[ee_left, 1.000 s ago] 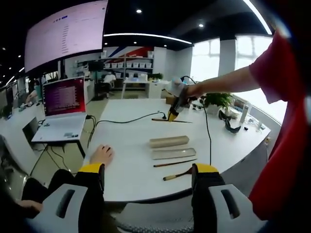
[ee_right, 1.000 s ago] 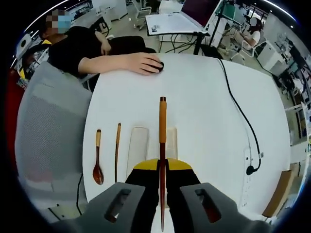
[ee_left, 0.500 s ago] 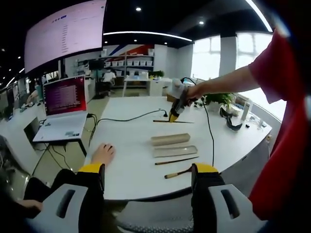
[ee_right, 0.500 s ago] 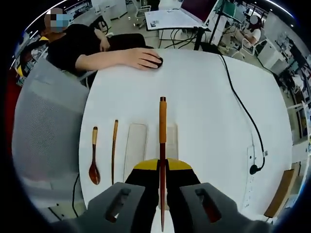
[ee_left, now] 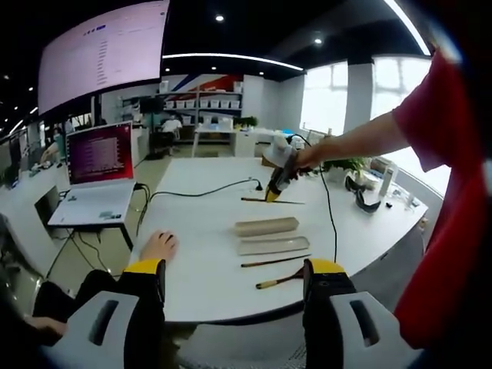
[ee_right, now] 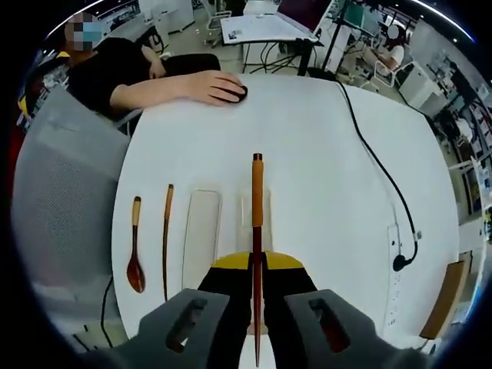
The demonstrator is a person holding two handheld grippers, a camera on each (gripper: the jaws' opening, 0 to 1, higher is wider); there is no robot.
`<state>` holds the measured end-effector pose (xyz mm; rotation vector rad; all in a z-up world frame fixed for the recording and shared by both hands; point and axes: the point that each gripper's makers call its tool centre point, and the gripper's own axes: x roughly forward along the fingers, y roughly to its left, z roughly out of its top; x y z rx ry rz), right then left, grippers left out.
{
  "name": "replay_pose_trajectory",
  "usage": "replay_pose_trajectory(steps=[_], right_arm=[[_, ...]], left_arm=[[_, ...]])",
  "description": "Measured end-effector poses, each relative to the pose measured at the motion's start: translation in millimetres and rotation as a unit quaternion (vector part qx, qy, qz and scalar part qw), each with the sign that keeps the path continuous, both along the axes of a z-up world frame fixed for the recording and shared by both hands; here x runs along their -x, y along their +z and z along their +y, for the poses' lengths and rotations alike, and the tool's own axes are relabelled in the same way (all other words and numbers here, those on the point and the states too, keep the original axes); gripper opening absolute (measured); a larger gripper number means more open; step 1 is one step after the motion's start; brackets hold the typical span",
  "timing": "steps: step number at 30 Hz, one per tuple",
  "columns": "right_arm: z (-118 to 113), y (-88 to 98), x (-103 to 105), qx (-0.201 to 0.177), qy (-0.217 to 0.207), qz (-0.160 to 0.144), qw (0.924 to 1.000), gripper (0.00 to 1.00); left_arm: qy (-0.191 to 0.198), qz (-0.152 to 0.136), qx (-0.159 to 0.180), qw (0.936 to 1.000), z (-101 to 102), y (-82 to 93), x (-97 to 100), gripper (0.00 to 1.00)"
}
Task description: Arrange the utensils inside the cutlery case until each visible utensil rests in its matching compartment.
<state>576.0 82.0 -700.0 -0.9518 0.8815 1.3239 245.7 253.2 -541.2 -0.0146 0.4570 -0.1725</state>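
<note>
Left gripper (ee_left: 232, 304): its jaws stood wide apart with nothing between them, held off the near edge of the white table (ee_left: 207, 269).
Right gripper (ee_right: 257, 270): its jaws were closed on a chopstick (ee_right: 257, 231), which ran straight ahead out of the yellow tips. In the left gripper view this gripper (ee_left: 274, 192) hung above the far part of the table with the chopstick crosswise at its tip.
Spoon (ee_right: 135, 254): a wooden spoon lay flat on the table, outermost in the row; in the left gripper view it was the piece (ee_left: 278, 281) nearest the table's near edge.
Second chopstick (ee_right: 165, 238): it lay just beside the spoon, parallel to it and apart from it, between the spoon and the case parts.
Case lid (ee_right: 201, 238): a pale, shallow, long tray lay next along the row, beside the loose chopstick.
Cutlery case (ee_right: 247, 231): the other long pale part lay beside the lid, beneath the held chopstick in the right gripper view. No utensil lay in either part.
Hand (ee_right: 215, 86): a person's hand rested on a dark mouse (ee_right: 240, 93) at the table's edge.
Cable (ee_right: 384, 184): a black cable ran across the table.
Laptop (ee_left: 100, 173): it stood open on a separate stand beyond the table.
</note>
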Motion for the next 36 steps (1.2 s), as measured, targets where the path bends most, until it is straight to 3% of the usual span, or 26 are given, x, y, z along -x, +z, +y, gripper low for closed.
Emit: replay_pose_trajectory(steps=[7,15,25,30,33,36], right_arm=[[2,-9.6,-2,-0.006,0.002,-0.024,0.9997,0.01],[5,-19.0,-1,-0.007,0.008,-0.031,0.9995,0.01],[4,-35.8,18,0.004,0.009,-0.015,0.9998,0.01],[4,-44.1,13,0.001,0.006,-0.024,0.9997,0.01],[4,-52.1,15,-0.008,-0.015,-0.003,0.9999,0.01],[7,-51.2,17,-0.013,-0.014,-0.009,0.9998,0.01]], left_arm=[[0.004,0.001,-0.001,1.0000,1,-0.2,2.3,0.75],[0.009,0.005,-0.002,0.9999,0,-2.1,6.2,0.75],[0.011,0.009,-0.004,0.9999,-3,-3.1,10.4,0.75],[0.010,0.009,-0.006,0.9999,-4,-2.1,9.8,0.75],[0.008,0.011,-0.005,0.9999,-5,-3.3,7.6,0.75],[0.003,0.011,-0.011,0.9999,-8,-1.4,5.7,0.75]])
